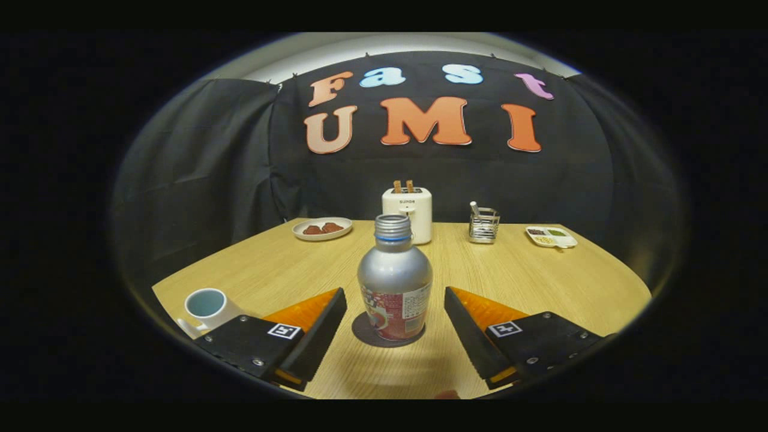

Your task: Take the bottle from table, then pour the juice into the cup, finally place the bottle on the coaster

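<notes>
Bottle (394,282): upright on the dark coaster (363,333), centre of the surface (528,282), between the spread jaws of the gripper (396,321), neither touching it; cup (206,305) near left; apparently set down, task near done.

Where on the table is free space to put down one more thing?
Bare wood lies between the bottle and the plate, and between bottle and utensil rack. The back edge is crowded around the toaster. The gripper jaws stand open beside the bottle.

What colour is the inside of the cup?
Pale blue inside, white outside. The cup shows best in the gripper view, beside the open gripper.
</notes>
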A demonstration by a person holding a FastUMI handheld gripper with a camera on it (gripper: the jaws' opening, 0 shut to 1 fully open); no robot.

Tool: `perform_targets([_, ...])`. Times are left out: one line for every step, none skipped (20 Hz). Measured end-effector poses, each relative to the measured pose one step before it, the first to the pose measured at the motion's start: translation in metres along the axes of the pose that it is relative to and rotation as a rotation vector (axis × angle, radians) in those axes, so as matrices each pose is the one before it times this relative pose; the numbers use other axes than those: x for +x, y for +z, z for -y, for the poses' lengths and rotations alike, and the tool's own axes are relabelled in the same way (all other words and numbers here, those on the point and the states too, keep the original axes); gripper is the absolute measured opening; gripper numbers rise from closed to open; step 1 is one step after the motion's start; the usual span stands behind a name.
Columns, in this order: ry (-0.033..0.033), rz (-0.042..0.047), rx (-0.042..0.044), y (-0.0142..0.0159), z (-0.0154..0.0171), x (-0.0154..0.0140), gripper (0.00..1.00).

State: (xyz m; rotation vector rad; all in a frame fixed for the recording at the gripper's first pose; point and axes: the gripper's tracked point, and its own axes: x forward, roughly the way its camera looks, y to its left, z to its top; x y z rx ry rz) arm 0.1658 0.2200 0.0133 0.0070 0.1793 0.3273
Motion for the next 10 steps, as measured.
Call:
perform_targets([-0.00127, 0.01067, -0.00324, 0.00537, 0.00057, -0.00836, 0.97])
perform_targets([-0.00398, 0.01034, -0.00568, 0.00556, 0.00184, -0.00759, 0.97])
perform_targets([-0.00938, 0.01151, -0.00619, 0.00516, 0.00264, -0.00836, 0.97])
perform_targets([-0.01064, 0.01302, -0.00470, 0.00533, 0.00321, -0.00825, 0.97])
perform_targets([-0.00667, 0.01328, -0.00151, 0.00555, 0.00235, -0.00809, 0.97])
perform_targets([0.00309, 0.00849, 0.00264, 0.00462, 0.00046, -0.00799, 0.97])
perform_targets([0.00424, 0.00831, 0.00429, 0.00359, -0.00038, -0.00868, 0.97])
perform_targets([-0.00180, 0.01279, 0.00003, 0.00539, 0.00247, -0.00856, 0.97])
perform_targets([-0.00980, 0.01499, -0.00337, 0.00496, 0.00460, -0.00811, 0.97])
perform_targets([-0.01310, 0.01193, -0.00534, 0.00467, 0.00532, -0.00759, 0.97])
